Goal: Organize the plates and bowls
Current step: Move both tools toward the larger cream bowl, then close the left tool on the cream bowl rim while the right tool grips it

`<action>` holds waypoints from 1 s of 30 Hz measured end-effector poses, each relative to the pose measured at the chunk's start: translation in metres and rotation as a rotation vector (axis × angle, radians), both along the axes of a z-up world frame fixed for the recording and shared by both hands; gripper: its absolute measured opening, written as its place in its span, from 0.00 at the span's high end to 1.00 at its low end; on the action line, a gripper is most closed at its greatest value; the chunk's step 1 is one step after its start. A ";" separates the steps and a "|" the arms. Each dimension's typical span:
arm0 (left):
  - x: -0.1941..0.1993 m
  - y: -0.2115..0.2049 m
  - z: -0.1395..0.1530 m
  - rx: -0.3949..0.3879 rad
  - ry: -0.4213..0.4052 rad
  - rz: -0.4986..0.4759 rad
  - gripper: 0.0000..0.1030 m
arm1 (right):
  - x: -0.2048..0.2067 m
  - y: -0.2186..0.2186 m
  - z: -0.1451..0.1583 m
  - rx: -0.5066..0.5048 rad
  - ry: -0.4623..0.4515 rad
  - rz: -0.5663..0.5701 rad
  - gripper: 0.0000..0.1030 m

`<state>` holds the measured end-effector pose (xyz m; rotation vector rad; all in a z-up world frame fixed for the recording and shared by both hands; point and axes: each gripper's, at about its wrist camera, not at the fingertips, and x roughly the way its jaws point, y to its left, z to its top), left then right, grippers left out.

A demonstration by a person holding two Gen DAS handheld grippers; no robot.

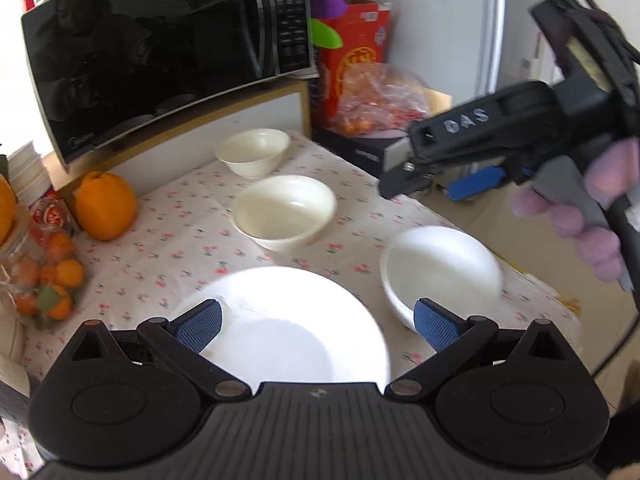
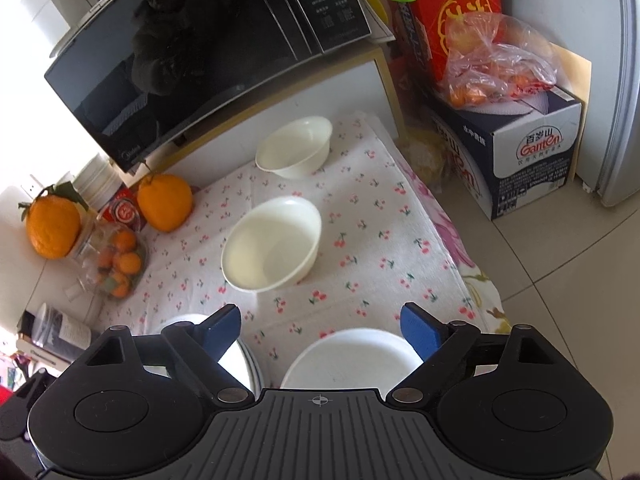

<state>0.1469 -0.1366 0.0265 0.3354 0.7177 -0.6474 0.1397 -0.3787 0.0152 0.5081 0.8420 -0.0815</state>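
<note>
- Left gripper (image 1: 316, 322): blue-padded fingers (image 1: 200, 325) spread wide, nothing between them, hanging over the near plate.
- Right gripper (image 2: 322, 330): fingers (image 2: 420, 330) also parted, empty, poised above the near bowl.
- Far left in the right wrist view: large orange (image 2: 52, 224) sitting on a jar of small oranges (image 2: 116, 264).
- Just beside that, a second large orange (image 2: 165, 202) on the cloth's edge, a red tin (image 2: 124, 210) behind it.
- Microwave (image 1: 160, 56) raised on a white shelf (image 1: 256, 114) at the back left, its dark door mirroring the room.
- Cherry-print cloth (image 2: 360, 240) covering the table, all dishes resting on it.
- Plate (image 1: 296, 320), white, nearest the left gripper at the cloth's near edge; only a bright sliver visible in the right wrist view.
- Middle bowl (image 2: 272, 246), cream, upright, centre of the cloth, apart from the others.
- Far bowl (image 2: 296, 148), cream, upright, close under the shelf.
- Near bowl (image 2: 348, 360), white, to the right of the plate, near but apart from it.
- Right hand (image 1: 592, 216) around the other gripper's handle, seen in the left wrist view above that bowl.
- Right of the table: red carton (image 2: 460, 8), bag of oranges (image 2: 496, 68) lying on a dark box (image 2: 528, 152), fridge door (image 2: 624, 80) at the edge.
</note>
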 end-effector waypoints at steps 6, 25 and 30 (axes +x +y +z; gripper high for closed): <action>0.033 0.004 -0.001 0.006 0.004 0.063 0.00 | 0.014 -0.001 -0.004 0.013 -0.013 -0.036 0.12; 0.100 -0.023 -0.033 0.001 0.009 -0.052 0.00 | 0.077 -0.008 -0.045 0.227 0.007 -0.158 0.12; 0.107 -0.031 -0.045 0.031 0.027 -0.069 0.01 | 0.086 -0.002 -0.054 0.224 0.019 -0.161 0.12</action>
